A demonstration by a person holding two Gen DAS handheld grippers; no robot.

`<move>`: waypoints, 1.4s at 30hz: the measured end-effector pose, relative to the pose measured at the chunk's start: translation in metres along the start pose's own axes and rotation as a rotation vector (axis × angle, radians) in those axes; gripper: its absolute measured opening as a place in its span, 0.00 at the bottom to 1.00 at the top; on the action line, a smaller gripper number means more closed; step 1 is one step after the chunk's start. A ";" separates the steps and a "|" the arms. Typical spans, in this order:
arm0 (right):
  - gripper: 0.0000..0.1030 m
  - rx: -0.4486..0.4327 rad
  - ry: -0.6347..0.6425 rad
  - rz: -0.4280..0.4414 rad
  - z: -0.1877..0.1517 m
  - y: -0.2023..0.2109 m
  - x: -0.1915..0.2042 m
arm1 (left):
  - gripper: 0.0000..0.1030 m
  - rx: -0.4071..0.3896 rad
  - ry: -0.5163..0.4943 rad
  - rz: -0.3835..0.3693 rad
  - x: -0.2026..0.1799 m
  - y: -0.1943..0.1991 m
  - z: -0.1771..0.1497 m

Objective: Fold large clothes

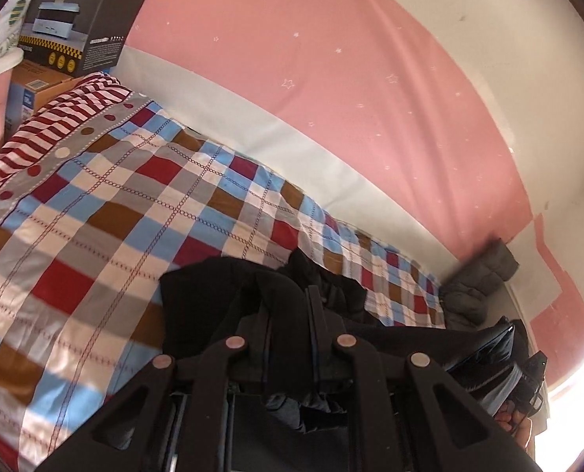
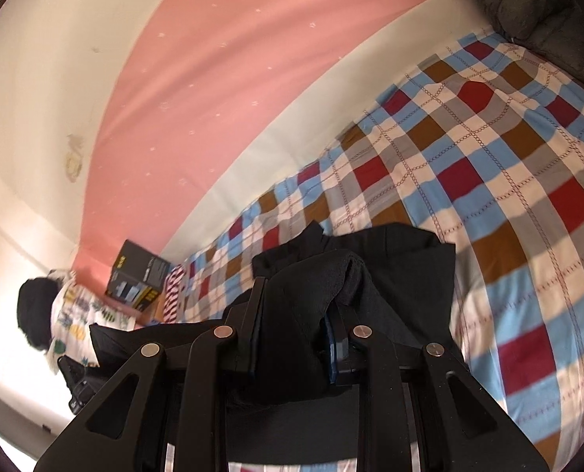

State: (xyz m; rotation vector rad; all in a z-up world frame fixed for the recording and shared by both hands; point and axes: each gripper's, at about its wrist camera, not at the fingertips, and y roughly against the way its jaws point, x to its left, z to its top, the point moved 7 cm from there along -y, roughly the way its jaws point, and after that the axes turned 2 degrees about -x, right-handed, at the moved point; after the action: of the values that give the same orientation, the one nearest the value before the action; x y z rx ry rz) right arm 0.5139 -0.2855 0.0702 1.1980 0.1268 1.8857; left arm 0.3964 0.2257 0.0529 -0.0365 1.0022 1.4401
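Boxes sit far left at the bed's head end, striped pillow beside them. Black garment hangs bunched over the checked bedspread, strung between both tools. Left gripper is pinched nearly together on a thin fold of it; cloth runs forward and rightward from the fingers. Right gripper clamps a thicker wad, cloth spilling ahead onto the bedspread. Both look equally near; long axis likely spans gripper to gripper. Grey padded jacket lies far right.
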 end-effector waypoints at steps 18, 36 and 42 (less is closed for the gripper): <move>0.26 0.133 -0.126 -0.179 0.032 -0.182 -0.107 | 0.15 0.124 0.007 0.207 0.080 -0.210 -0.001; 0.71 -0.083 0.043 -0.083 0.039 -0.115 -0.049 | 0.65 -0.005 0.024 0.084 0.043 -0.144 0.013; 0.71 0.050 0.422 -0.149 -0.054 -0.133 0.000 | 0.65 0.081 -0.237 -0.008 -0.020 -0.128 -0.079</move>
State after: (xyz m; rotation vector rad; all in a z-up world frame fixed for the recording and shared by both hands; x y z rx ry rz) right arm 0.5531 -0.1856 -0.0249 0.7832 0.4804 1.9855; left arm 0.4619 0.1381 -0.0520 0.1853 0.8624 1.3592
